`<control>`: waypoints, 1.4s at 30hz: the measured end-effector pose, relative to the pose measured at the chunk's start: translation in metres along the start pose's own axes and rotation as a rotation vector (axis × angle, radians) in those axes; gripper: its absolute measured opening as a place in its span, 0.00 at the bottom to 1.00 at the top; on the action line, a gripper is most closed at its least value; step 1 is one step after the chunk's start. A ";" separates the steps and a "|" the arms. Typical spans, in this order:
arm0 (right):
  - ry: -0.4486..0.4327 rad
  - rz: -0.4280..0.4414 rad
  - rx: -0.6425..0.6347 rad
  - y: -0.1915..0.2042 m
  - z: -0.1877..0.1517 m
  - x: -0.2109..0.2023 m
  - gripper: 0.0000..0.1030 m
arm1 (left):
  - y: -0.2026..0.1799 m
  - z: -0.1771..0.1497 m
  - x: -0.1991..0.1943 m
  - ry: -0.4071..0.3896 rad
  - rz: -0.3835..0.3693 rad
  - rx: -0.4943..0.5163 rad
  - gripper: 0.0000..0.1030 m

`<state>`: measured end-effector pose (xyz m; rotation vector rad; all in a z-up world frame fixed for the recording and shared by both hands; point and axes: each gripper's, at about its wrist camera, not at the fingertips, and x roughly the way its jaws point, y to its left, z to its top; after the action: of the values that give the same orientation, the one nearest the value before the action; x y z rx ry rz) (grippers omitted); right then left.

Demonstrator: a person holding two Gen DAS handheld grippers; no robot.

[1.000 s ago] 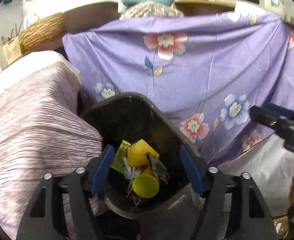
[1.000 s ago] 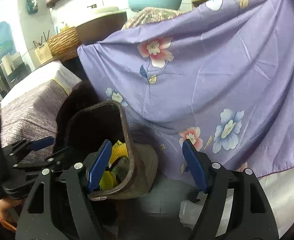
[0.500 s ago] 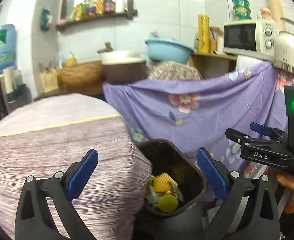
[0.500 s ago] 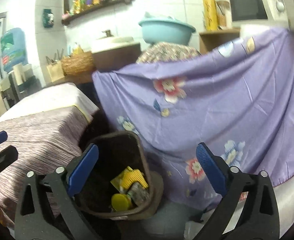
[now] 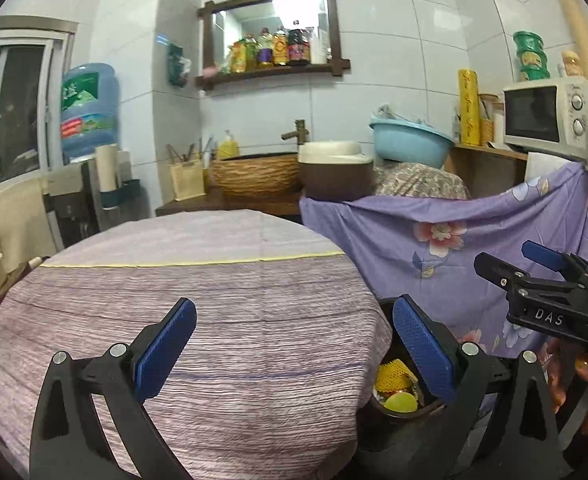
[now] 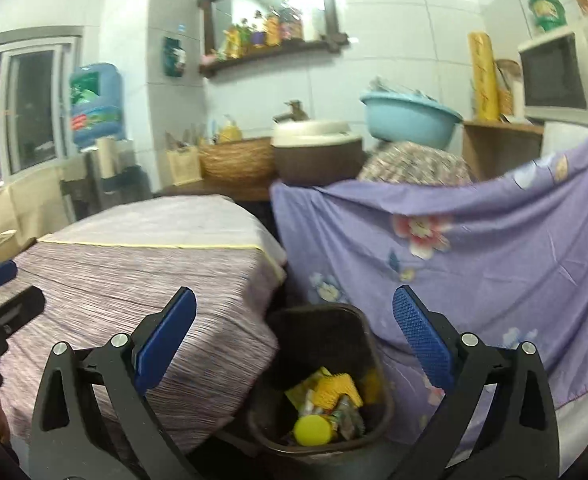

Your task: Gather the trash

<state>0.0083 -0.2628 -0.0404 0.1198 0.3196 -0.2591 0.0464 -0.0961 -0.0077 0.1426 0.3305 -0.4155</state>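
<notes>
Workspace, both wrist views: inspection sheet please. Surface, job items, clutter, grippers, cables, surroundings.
Surface: table under a striped lilac cloth; nothing seen on the visible part.
Job's things: dark trash bin beside the table, holding yellow foam netting, a yellow cap and wrappers.
Clutter: nothing seen loose.
Grippers: left hand-held gripper open, empty; right hand-held gripper open, empty, above the bin.
Cables: nothing seen.
Surroundings: purple floral sheet, blue basin, microwave, water jug, bottle shelf.

Home kitchen: microwave (image 5: pixel 544 114), basin sink (image 5: pixel 253 174), condiment shelf (image 5: pixel 273 70).
</notes>
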 end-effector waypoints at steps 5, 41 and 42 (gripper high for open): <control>-0.057 0.018 -0.078 0.028 0.006 -0.023 0.94 | 0.011 0.002 -0.024 -0.064 0.051 -0.023 0.95; -0.181 0.033 -0.098 0.035 0.004 -0.070 0.94 | 0.035 -0.011 -0.049 -0.106 0.181 -0.155 0.95; -0.181 0.032 -0.099 0.034 0.004 -0.070 0.94 | 0.035 -0.011 -0.048 -0.105 0.182 -0.152 0.95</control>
<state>-0.0450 -0.2144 -0.0114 0.0034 0.1499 -0.2204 0.0160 -0.0446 0.0009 0.0021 0.2425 -0.2160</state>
